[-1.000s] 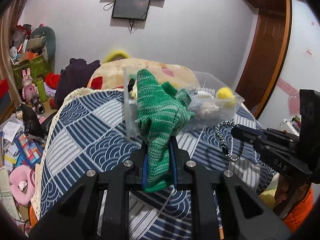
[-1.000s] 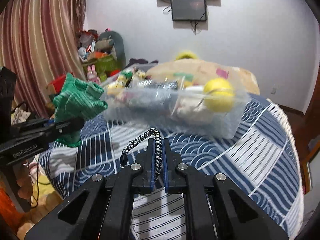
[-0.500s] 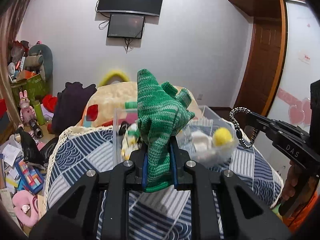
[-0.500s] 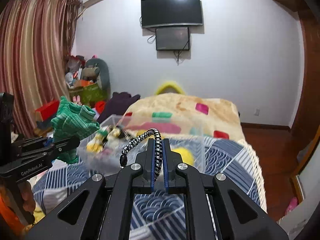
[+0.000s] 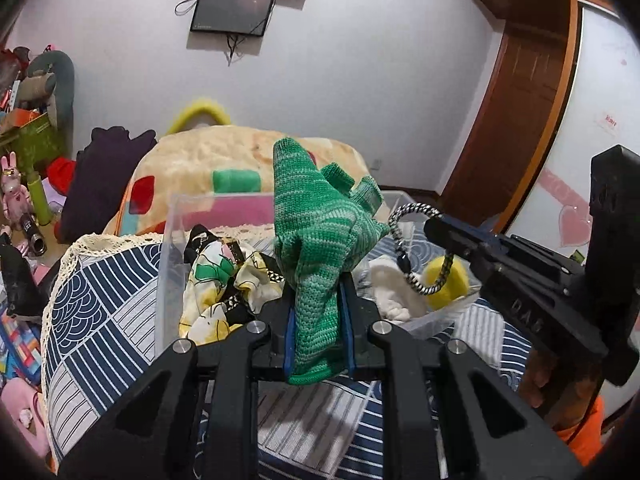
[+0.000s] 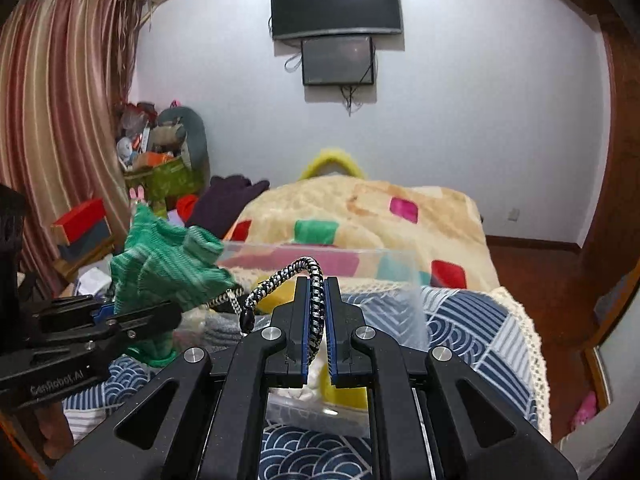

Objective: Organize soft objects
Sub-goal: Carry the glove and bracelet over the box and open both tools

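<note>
Two grippers show in the left wrist view. The left gripper (image 5: 318, 320) points forward over the bed, its fingers clamped on a green knitted glove (image 5: 320, 248) that stands upright between them, above the near edge of a clear plastic bin (image 5: 172, 248). The right gripper (image 5: 436, 232) reaches in from the right, level, gripping a black-and-white braided cord (image 5: 404, 240) whose loop hangs over the bin. Inside the bin lie a yellow-and-green printed cloth (image 5: 216, 280), a white soft item (image 5: 394, 292) and a yellow ball (image 5: 444, 280). The bin rests on a blue patterned bedspread (image 5: 100, 300).

In the right wrist view, the right gripper (image 6: 319, 312) aims forward with its fingers closed on the braided cord (image 6: 280, 280), which arcs up and to the left. The left gripper (image 6: 160, 320) enters from the left, holding the green glove (image 6: 168, 268) just beside the bin (image 6: 400, 280). Something yellow (image 6: 280, 296) shows through the bin's wall; the rest of its contents are hidden by the fingers. A cream blanket (image 6: 360, 212) with coloured squares lies behind.
</note>
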Action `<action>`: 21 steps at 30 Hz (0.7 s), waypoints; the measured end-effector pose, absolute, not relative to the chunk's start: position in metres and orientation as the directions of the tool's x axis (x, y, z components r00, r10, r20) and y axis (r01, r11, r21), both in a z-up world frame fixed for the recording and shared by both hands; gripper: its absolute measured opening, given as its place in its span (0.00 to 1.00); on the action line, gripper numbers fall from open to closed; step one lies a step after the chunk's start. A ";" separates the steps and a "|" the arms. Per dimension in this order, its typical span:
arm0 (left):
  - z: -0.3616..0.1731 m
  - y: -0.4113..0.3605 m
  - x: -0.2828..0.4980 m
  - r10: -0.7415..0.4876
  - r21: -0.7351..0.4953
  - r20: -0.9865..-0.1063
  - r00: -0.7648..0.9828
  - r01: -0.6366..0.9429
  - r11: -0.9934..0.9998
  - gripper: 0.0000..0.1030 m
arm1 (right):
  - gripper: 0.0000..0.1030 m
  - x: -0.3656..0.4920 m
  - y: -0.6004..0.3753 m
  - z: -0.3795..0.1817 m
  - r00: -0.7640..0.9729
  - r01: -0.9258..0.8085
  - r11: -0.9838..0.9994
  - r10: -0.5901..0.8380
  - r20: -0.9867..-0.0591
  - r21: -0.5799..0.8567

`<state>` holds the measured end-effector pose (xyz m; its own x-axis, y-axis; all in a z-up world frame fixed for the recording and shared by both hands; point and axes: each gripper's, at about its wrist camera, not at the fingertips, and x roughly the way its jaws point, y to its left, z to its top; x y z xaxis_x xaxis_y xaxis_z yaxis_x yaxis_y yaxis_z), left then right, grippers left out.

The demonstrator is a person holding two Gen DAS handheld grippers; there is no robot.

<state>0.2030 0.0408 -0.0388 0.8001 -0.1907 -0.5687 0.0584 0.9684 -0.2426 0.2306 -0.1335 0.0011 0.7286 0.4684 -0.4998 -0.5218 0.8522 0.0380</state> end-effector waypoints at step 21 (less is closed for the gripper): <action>-0.035 0.048 0.190 -0.103 -0.189 -0.569 0.816 -0.007 0.982 0.45 | 0.25 0.222 -0.129 -0.006 0.724 -0.535 0.844 0.439 -0.532 -0.033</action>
